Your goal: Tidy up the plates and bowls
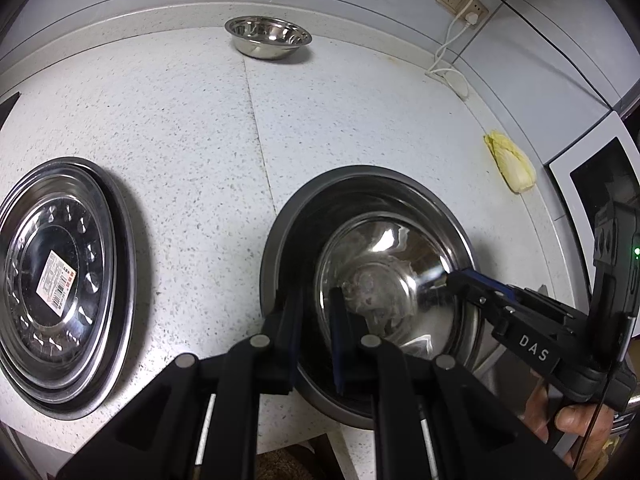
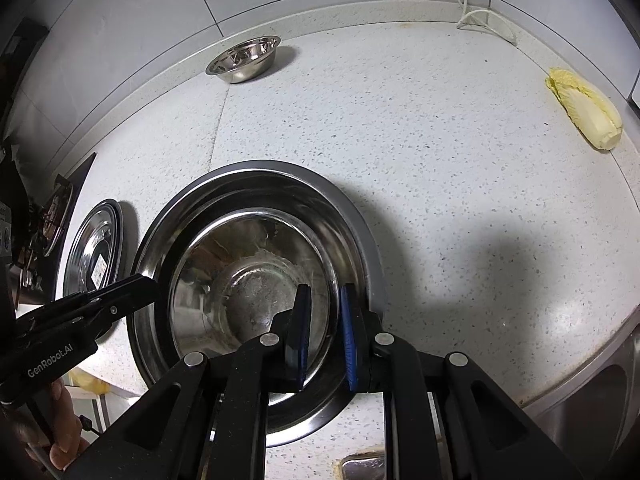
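A large steel bowl (image 1: 288,216) stands on the speckled counter with a smaller steel bowl (image 1: 384,264) nested inside; both show in the right wrist view (image 2: 360,236) (image 2: 248,280). My left gripper (image 1: 316,320) straddles the bowls' left rim, jaws a little apart, one finger outside and one inside. My right gripper (image 2: 326,332) straddles the right rim the same way. Whether either pinches the rim is unclear. A stack of steel plates (image 1: 60,280) with a label lies at the left. A small steel bowl (image 1: 268,38) sits by the back wall.
A napa cabbage (image 1: 510,166) lies at the right, near a white appliance (image 1: 600,160). Wall sockets with cables (image 1: 460,36) are at the back right. A stove edge (image 2: 60,208) is far left and a sink rim (image 2: 592,380) at the right front.
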Tool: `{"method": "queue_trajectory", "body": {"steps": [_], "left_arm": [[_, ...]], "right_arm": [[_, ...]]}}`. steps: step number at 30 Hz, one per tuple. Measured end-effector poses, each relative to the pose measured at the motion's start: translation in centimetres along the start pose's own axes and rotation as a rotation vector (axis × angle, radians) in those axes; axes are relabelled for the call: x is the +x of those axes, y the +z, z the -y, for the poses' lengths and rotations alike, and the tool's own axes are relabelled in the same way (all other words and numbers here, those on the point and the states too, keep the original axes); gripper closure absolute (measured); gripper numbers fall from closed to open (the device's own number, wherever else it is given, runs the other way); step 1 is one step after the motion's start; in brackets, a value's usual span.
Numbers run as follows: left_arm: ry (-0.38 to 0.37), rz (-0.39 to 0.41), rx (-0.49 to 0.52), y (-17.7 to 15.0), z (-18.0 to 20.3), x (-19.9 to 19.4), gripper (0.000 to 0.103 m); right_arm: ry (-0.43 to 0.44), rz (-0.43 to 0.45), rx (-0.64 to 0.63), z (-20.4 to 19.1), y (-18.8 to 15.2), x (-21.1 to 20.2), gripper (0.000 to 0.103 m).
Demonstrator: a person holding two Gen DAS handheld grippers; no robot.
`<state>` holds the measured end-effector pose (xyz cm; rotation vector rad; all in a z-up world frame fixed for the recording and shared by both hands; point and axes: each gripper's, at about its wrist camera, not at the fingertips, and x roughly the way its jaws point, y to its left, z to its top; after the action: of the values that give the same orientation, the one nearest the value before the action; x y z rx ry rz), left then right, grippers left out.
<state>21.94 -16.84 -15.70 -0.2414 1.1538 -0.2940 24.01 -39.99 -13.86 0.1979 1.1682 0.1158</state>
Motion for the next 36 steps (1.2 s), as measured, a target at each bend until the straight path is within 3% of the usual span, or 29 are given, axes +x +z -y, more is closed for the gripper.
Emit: {"method": "queue_trajectory", "body": {"steps": [12,36], "left_arm": [[0.017,0.009,-0.001,-0.5,0.4,0.0,0.090],[0.113,0.169,0.091,-1.7,1.6,-1.8,0.089]], "right_arm": [[0.005,0.001,-0.004,-0.1,-0.1,0.0,0.088],[0.019,0.018,-0.060,-0.4,0.1,0.1,0.076]]}}
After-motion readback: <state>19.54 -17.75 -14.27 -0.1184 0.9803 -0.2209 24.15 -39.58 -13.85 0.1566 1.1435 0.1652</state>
